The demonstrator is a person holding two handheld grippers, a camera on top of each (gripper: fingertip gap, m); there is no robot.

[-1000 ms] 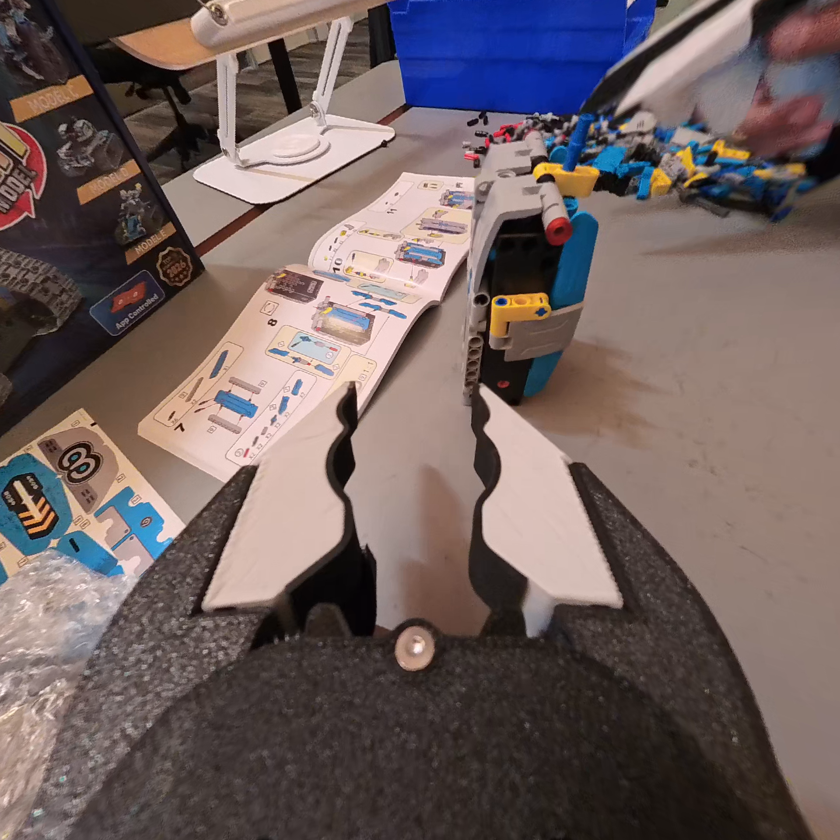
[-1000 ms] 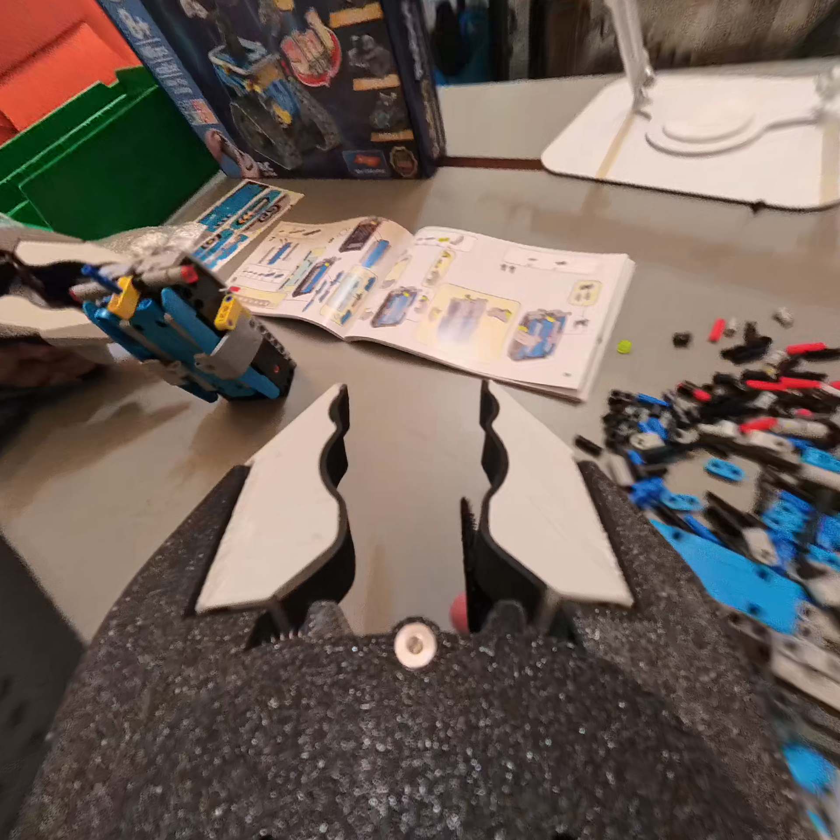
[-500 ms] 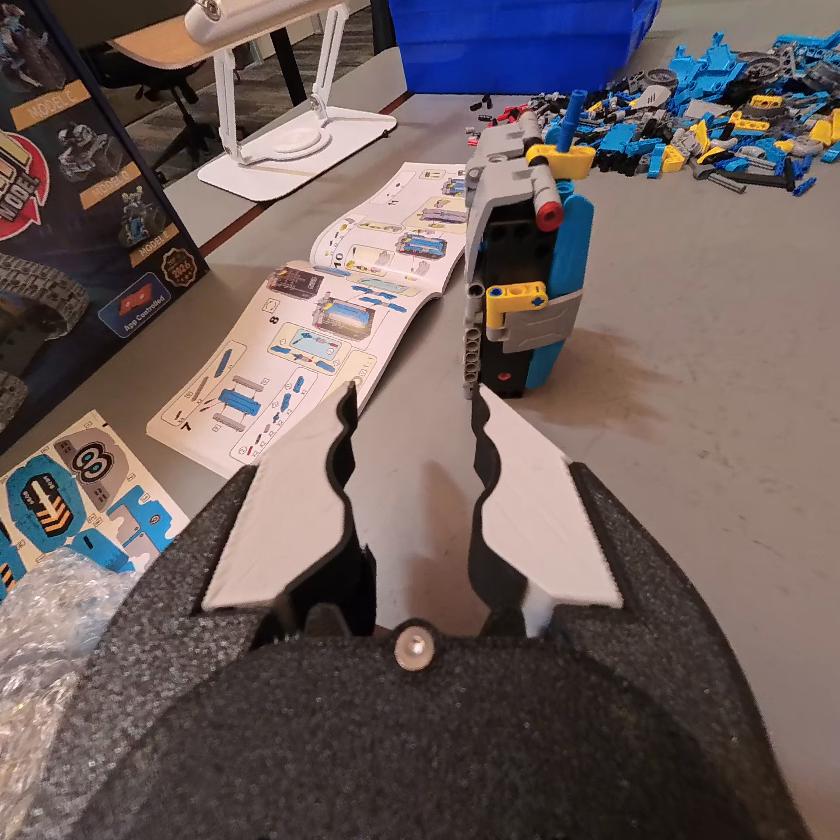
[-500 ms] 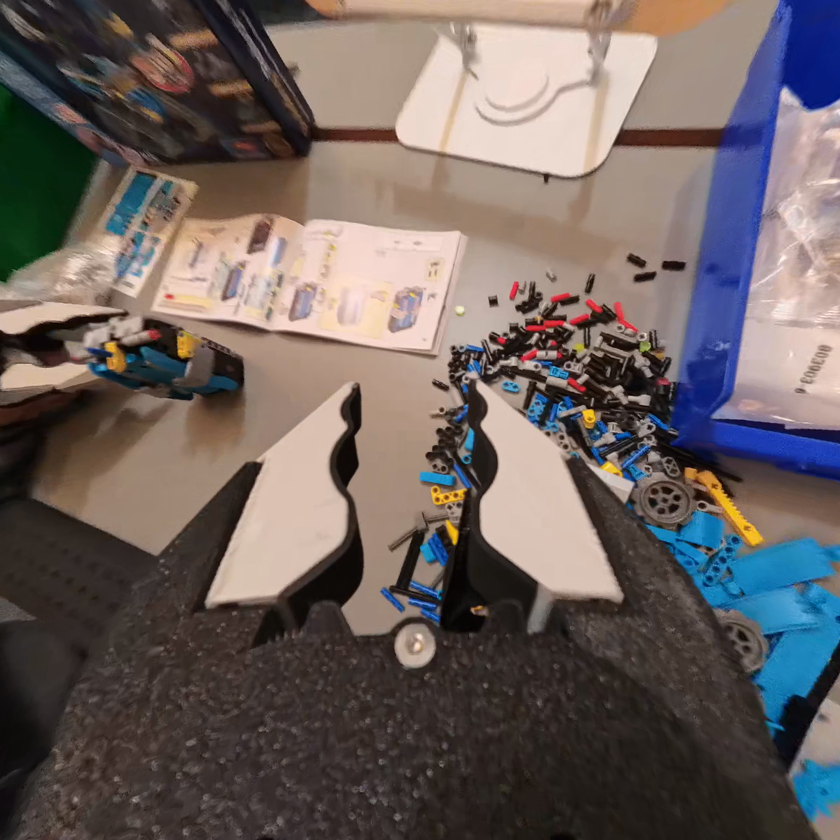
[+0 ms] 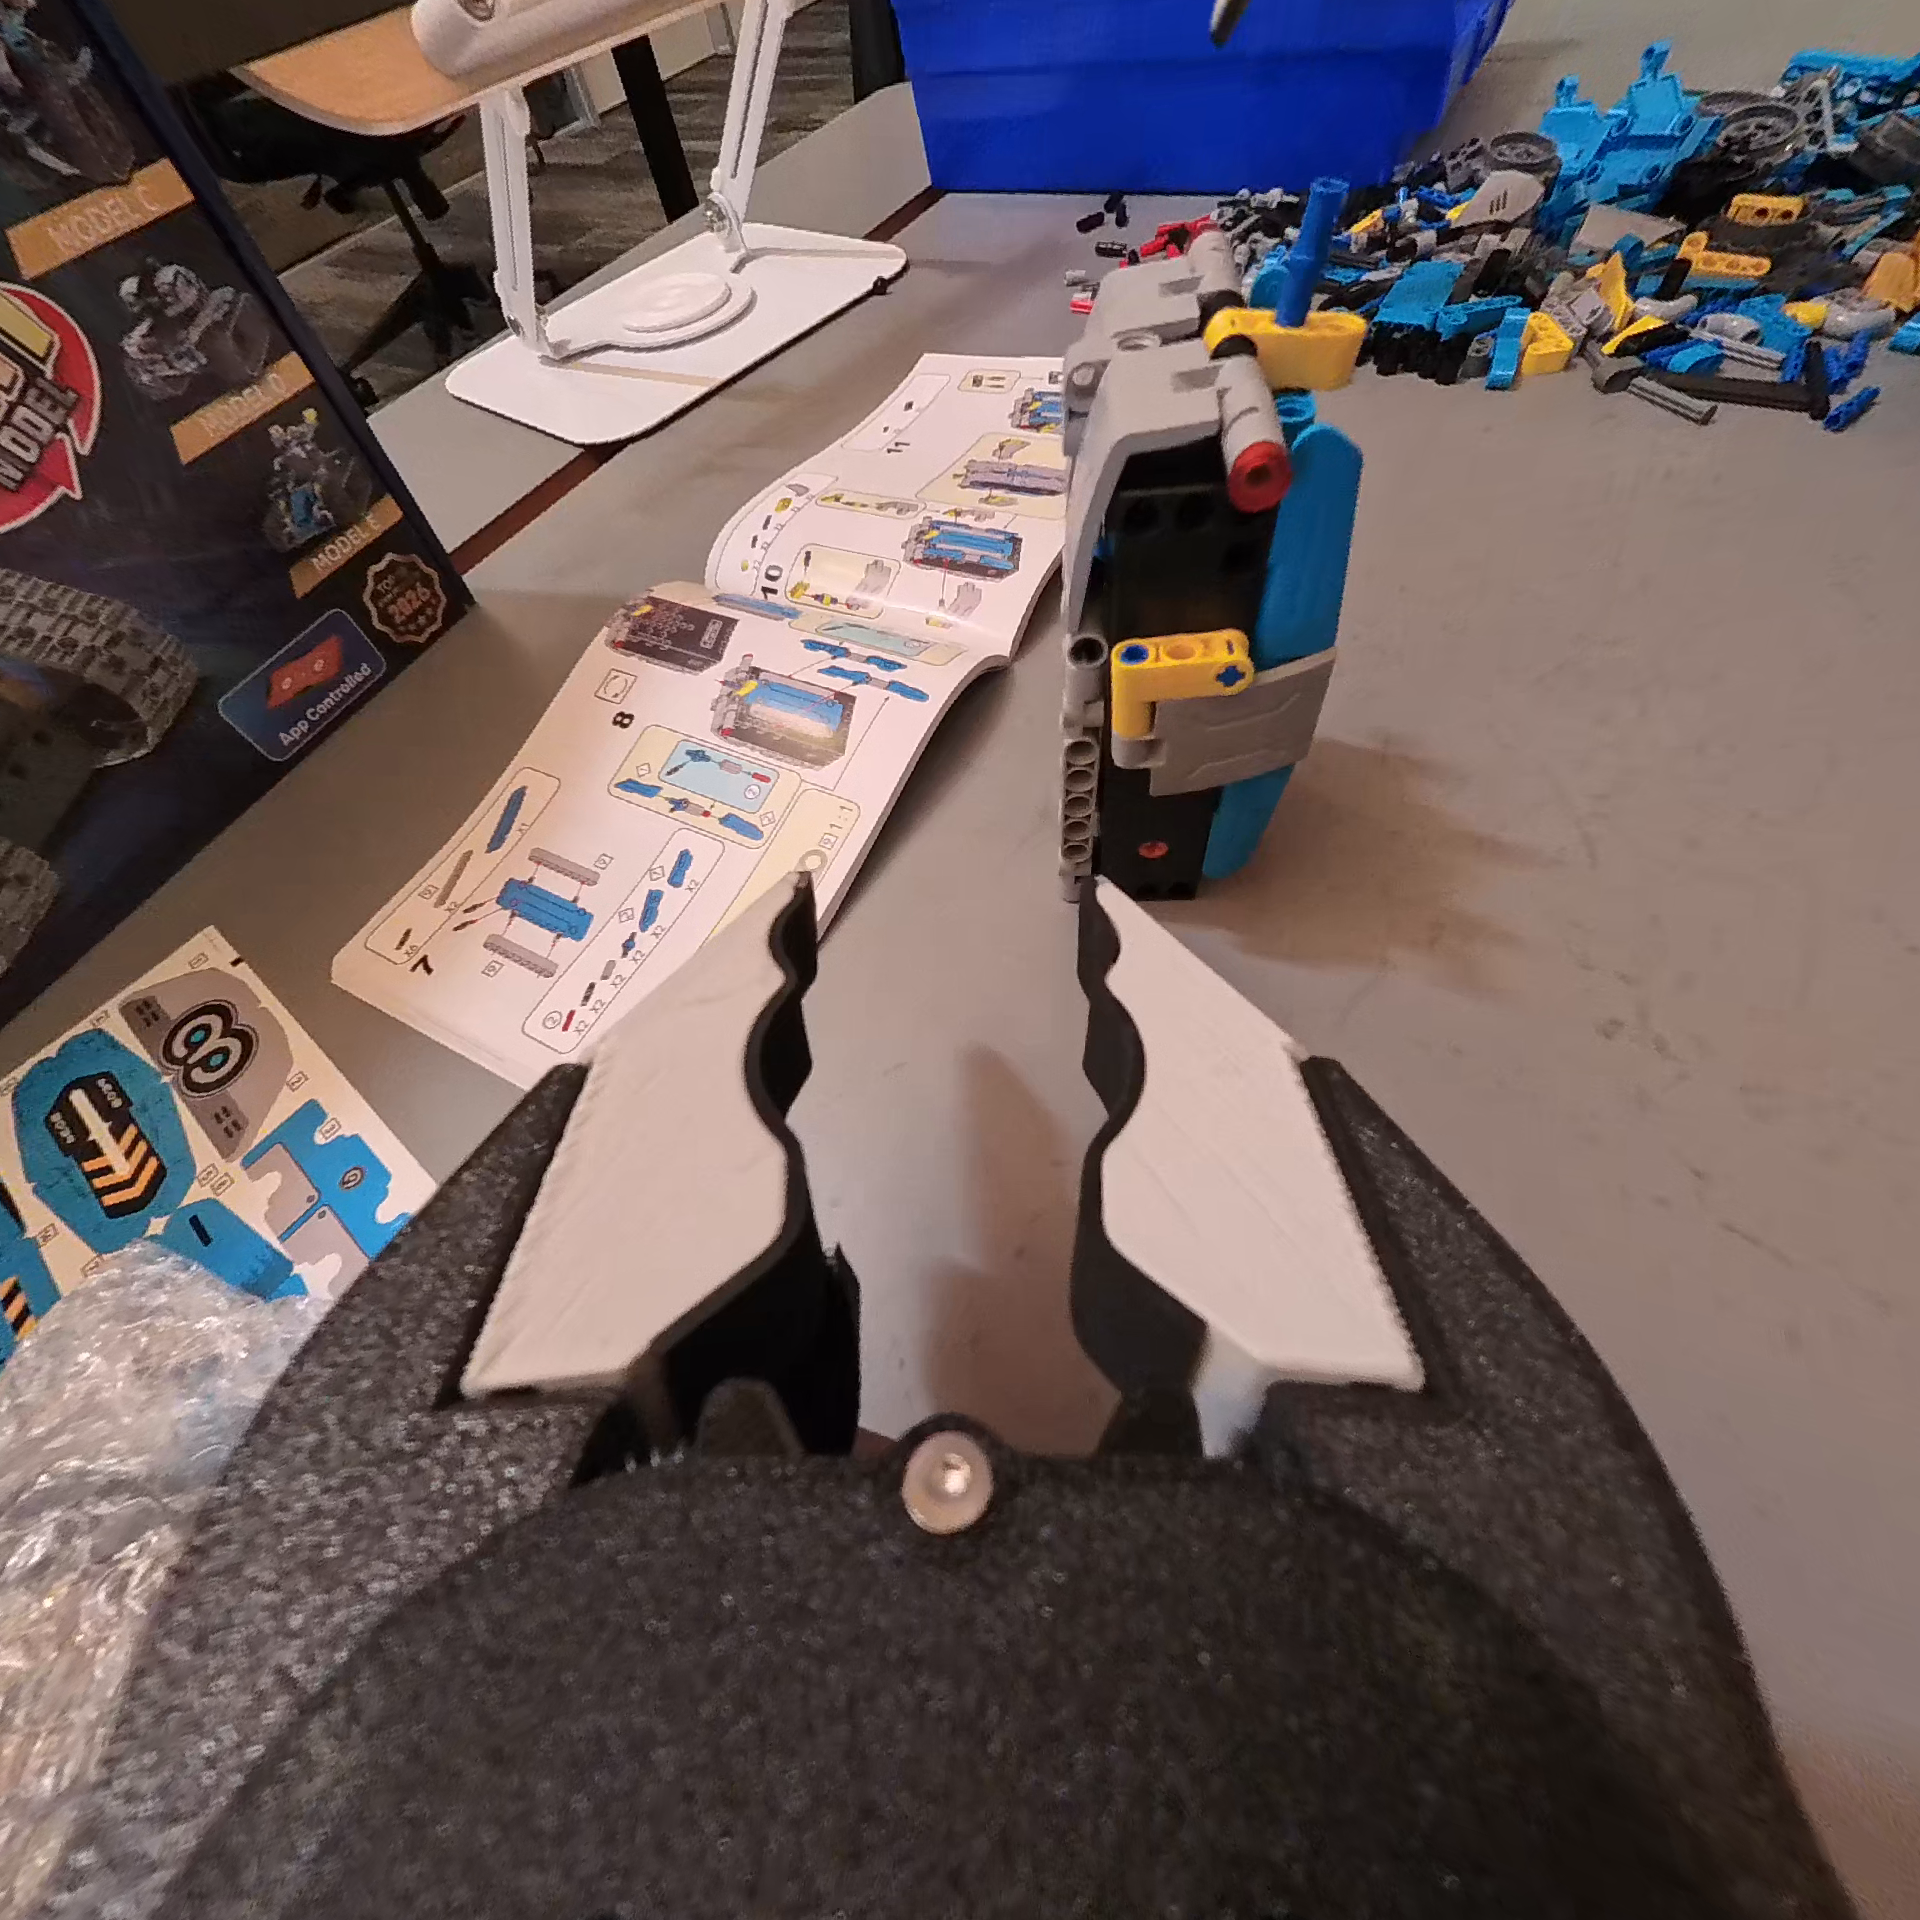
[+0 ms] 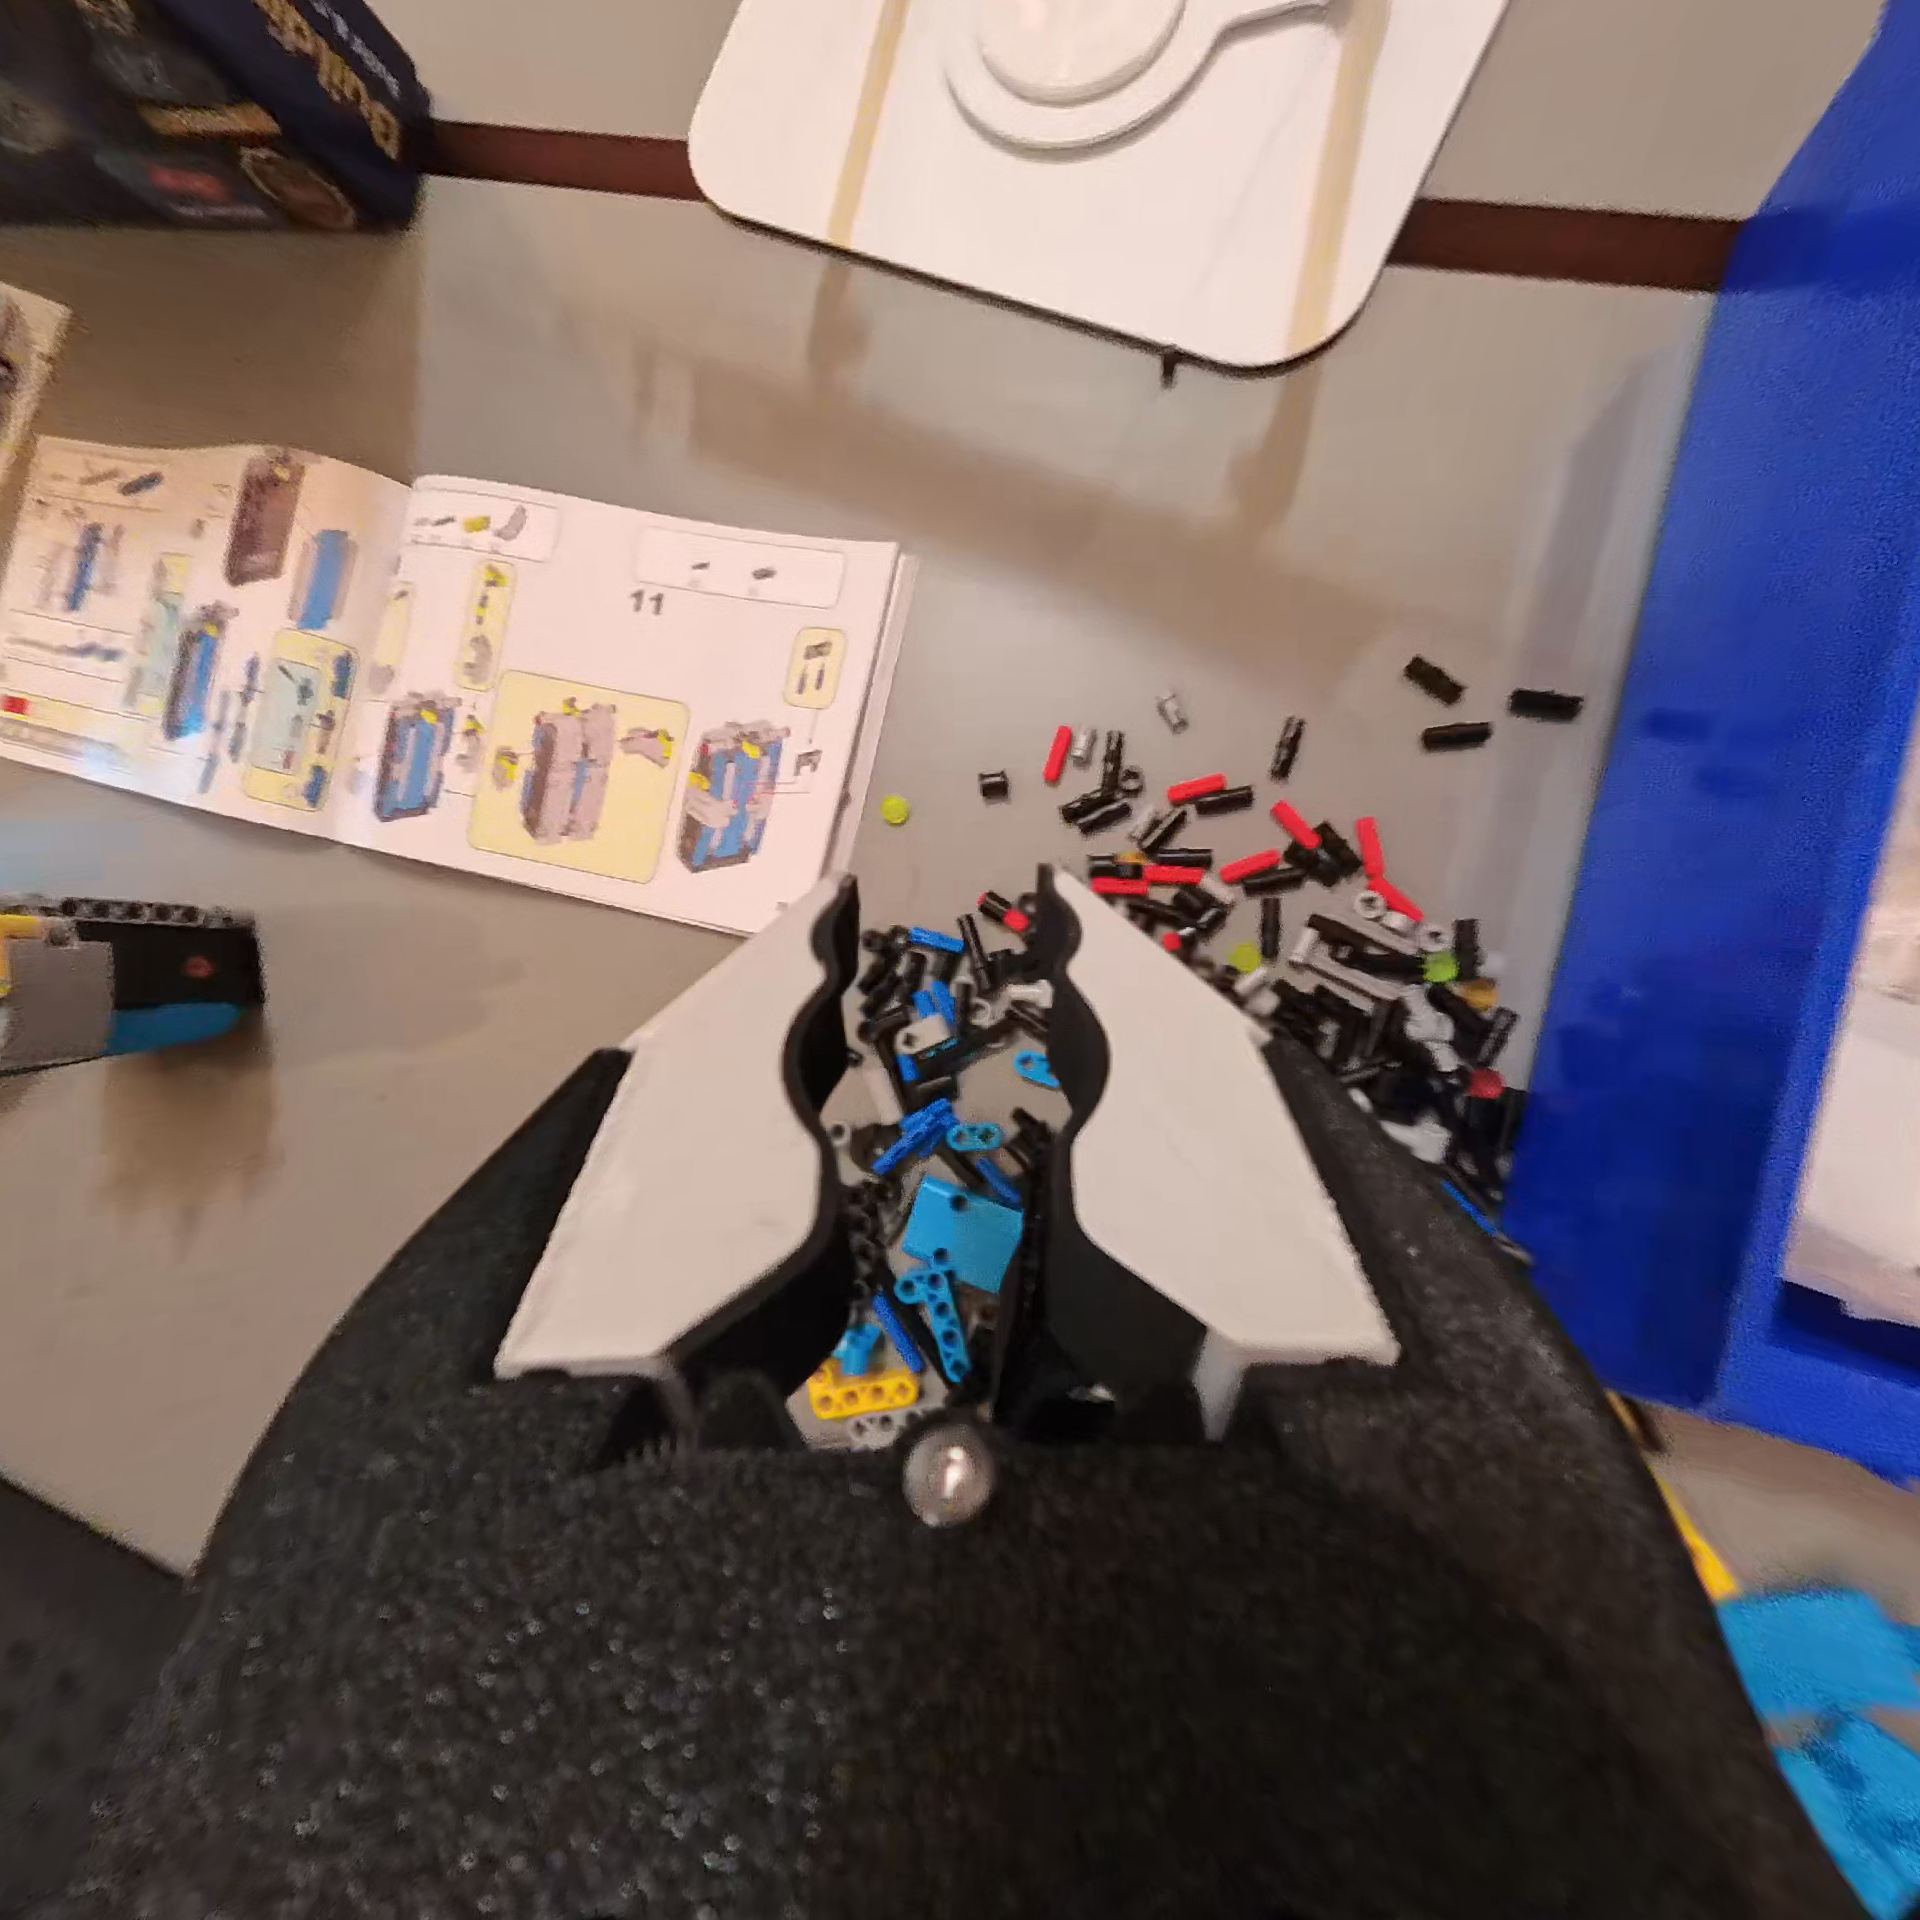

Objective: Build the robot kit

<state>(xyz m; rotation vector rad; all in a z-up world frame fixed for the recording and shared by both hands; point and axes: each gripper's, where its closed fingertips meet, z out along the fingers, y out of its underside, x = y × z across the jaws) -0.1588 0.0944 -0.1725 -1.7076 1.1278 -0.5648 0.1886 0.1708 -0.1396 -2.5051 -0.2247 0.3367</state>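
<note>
The right claw (image 6: 948, 894) has swung over the loose brick pile (image 6: 1226, 914) beside the blue bin (image 6: 1714, 831), jaws narrower, empty. The left claw (image 5: 940, 899) stays wide open, empty, just before the upright brick model (image 5: 1195, 644); booklet (image 5: 727, 727) alongside on the bench (image 5: 1558, 1039).

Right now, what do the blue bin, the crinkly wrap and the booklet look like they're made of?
Blue bin: likely hard plastic, smooth with a slight sheen. Crinkly wrap: clear bubble wrap, its cells glinting. Booklet: printed paper, semi-gloss, its pages curving up at the fold.
</note>
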